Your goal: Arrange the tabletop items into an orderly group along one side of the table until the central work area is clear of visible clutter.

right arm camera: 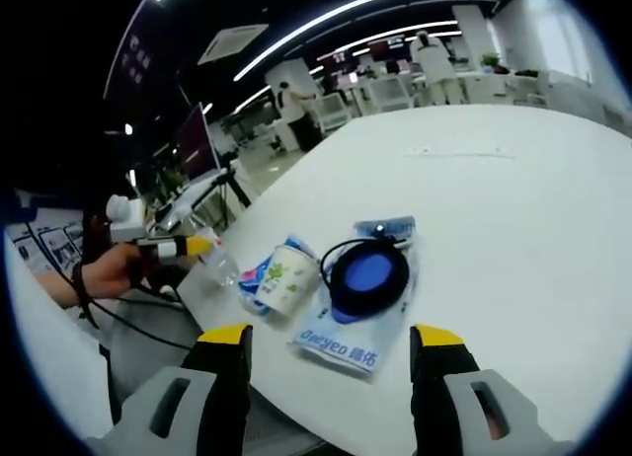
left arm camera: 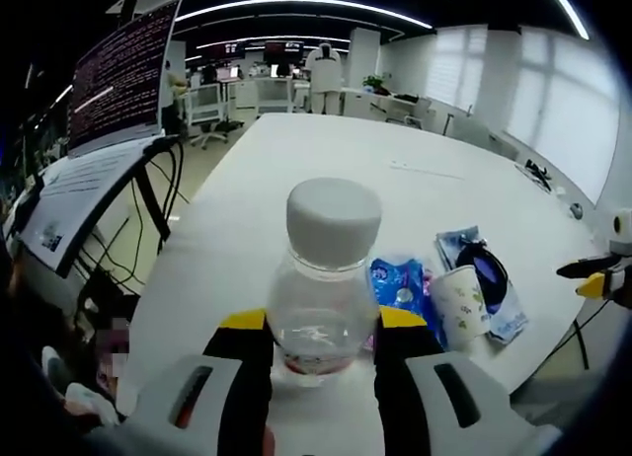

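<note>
Jaws around capped bottle (left arm camera: pixel 323 298)

bottles: 1 – clear, white cap (left arm camera: pixel 322 298) | paper cups: 1 – white, green print (right arm camera: pixel 288 277) | blue snack packets: 1 (left arm camera: pixel 399 283) | flat white-blue pouches: 1 (right arm camera: pixel 357 338) | round black-blue discs with cord: 1 (right arm camera: pixel 368 275) | all five near one table (right arm camera: pixel 513 239) edge | grippers: 2
</note>
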{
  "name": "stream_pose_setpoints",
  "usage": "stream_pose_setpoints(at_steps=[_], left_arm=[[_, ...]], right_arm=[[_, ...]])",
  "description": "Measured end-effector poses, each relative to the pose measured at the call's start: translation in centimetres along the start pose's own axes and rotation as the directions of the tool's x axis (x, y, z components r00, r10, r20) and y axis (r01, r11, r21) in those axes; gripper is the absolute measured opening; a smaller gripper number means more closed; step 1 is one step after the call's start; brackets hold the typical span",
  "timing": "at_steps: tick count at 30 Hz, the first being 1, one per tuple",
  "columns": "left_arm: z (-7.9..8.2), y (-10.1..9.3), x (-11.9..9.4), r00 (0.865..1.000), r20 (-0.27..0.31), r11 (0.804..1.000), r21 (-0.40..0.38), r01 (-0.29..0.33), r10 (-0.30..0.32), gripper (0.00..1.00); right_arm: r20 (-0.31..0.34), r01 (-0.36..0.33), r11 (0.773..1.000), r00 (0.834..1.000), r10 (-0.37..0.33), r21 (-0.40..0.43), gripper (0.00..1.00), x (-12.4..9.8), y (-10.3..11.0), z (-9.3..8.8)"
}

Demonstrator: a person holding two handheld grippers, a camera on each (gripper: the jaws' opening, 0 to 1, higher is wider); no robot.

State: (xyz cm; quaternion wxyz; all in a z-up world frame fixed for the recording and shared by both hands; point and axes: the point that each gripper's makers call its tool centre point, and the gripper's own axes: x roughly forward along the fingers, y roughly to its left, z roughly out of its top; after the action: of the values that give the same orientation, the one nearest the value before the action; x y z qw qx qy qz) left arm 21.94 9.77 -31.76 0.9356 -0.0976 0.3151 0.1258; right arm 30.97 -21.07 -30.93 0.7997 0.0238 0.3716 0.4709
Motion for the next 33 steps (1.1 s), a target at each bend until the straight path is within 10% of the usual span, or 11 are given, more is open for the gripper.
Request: stream_pose_setpoints(at_steps=[33], left_arm=[[4.8, 0.2, 3.3, 0.999, 0.021, 0.999, 0.031, 0.032, -0.033, 0.39]], right_arm=[[0.022, 0.018, 1.0, 1.0, -0.018, 0.015, 0.67, -0.5, -0.1, 0.1]])
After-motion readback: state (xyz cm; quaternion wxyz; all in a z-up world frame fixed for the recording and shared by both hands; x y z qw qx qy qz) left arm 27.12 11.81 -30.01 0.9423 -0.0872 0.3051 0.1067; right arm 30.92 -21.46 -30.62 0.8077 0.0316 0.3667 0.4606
